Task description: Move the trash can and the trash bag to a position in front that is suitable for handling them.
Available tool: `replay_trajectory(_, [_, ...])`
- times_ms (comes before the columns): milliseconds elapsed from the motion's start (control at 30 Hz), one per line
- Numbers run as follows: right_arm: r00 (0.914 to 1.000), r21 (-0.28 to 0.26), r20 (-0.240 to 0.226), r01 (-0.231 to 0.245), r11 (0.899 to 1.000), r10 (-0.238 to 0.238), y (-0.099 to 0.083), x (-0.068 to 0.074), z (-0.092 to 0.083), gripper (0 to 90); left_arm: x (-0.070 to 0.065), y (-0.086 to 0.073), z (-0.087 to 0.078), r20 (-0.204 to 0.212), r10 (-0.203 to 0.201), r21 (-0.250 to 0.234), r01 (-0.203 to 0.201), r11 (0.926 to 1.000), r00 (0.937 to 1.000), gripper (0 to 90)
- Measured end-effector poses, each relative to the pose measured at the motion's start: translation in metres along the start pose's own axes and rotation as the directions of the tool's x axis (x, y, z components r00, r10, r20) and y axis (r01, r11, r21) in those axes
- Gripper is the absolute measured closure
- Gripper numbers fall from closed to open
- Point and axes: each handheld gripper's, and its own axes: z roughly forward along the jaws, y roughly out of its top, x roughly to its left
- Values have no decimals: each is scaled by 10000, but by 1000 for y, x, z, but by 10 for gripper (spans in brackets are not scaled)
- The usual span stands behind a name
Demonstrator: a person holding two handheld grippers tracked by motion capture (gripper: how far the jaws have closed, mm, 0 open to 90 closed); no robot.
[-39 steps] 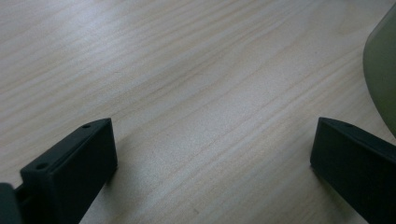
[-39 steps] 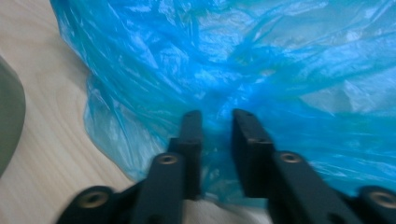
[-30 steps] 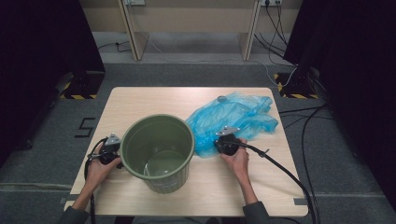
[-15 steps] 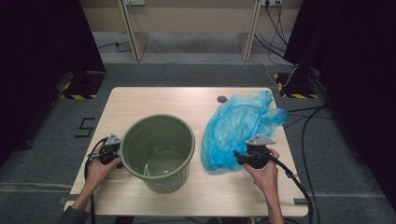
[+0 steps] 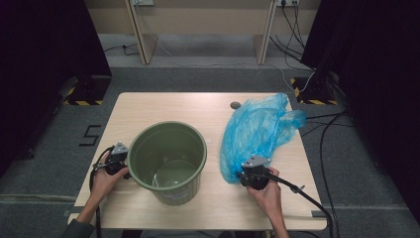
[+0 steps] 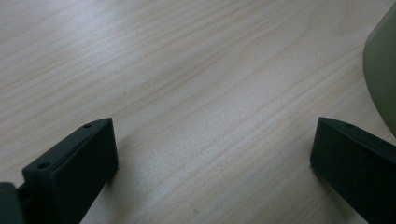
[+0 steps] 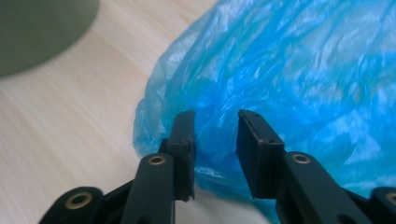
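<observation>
A green plastic bin (image 5: 168, 153) stands upright on the wooden table (image 5: 198, 106), left of the middle. To its right a crumpled blue plastic bag (image 5: 255, 129) lies stretched toward the far right corner. My right gripper (image 5: 246, 171) is at the bag's near end. In the right gripper view its jaws (image 7: 215, 116) have just been closing and stand a little apart, with a fold of the bag (image 7: 299, 79) between them. My left gripper (image 5: 119, 161) rests beside the bin's left wall, open wide (image 6: 215, 135) over bare wood, with the bin (image 6: 383, 70) at the right edge.
A small dark round thing (image 5: 235, 105) lies on the table near its far edge, beside the bag. Cables trail from both grippers off the near edge. Desk legs and more cables stand on the floor beyond the table.
My right hand has moved to the right, away from the bin, and the bag has shifted with it into a longer shape, uncovering the small round thing. The left hand has kept still.
</observation>
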Motion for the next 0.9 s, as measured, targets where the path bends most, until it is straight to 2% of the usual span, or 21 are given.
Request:
replay_trajectory(33, [9999, 26, 19, -122, 9999, 122, -10, -4, -8, 684, 0, 0, 0, 13, 4, -11, -4, 10000, 10000, 4])
replay_trajectory(67, [9999, 26, 19, -122, 9999, 122, -10, -4, -8, 684, 0, 0, 0, 53, 39, -10, -38, 10000, 10000, 4])
replay_trajectory(167, [9999, 419, -23, -144, 9990, 145, -29, -8, -19, 677, 0, -1, -1, 177, 96, -53, -95, 9999, 9998, 16])
replay_trajectory(233, [9997, 498, 52, -259, 9984, 256, -39, -10, -26, 663, 0, -2, -3, 225, 139, -59, -137, 9999, 9997, 23])
replay_trajectory(267, [9992, 510, 72, -397, 9979, 394, -44, -12, -30, 640, -1, -2, -3, 253, 141, -56, -140, 9999, 9996, 26])
replay_trajectory(333, [9977, 468, 221, -657, 9967, 647, -50, -16, -38, 525, -2, -4, -6, 271, 62, -221, -56, 9997, 9996, 59])
replay_trajectory(367, [9958, 323, 206, -898, 9954, 892, -52, -17, -43, 468, -2, -6, -8, 276, -47, -383, 58, 9992, 9996, 102])
replay_trajectory(400, [9932, 63, 172, -1149, 9934, 1148, -53, -18, -47, 427, -3, -8, -11, 483, -235, -465, 257, 9986, 9986, 161])
replay_trajectory(467, [9892, -496, 79, -1459, 9881, 1465, -50, -18, -55, 363, -4, -11, -14, 714, -280, -484, 315, 9983, 9971, 138])
replay_trajectory(567, [9864, -1224, 159, -1607, 9794, 1638, -39, -10, -60, 287, -11, -15, -24, 711, -216, -733, 268, 9969, 9972, 147])
replay_trajectory(633, [9876, -1323, 366, -1468, 9803, 1529, -31, -3, -58, 236, -19, -17, -32, 811, -235, -979, 315, 9947, 9964, 147])
replay_trajectory(700, [9898, -1283, 760, -1102, 9856, 1205, -21, 7, -56, 237, -26, -19, -37, 888, -273, -1061, 367, 9937, 9957, 146])
replay_trajectory(767, [9909, -1442, 764, -994, 9845, 1113, -15, 11, -56, 236, -35, -21, -42, 1028, -281, -1108, 396, 9931, 9943, 146])
replay_trajectory(867, [9936, -1542, 563, -879, 9841, 976, -3, 25, -51, 234, -50, -22, -49, 1287, 84, -1179, 69, 9930, 9917, 147])
replay_trajectory(900, [9950, -1528, 440, -823, 9848, 900, 1, 31, -47, 237, -53, -22, -50, 1199, 128, -1161, 12, 9932, 9927, 160])
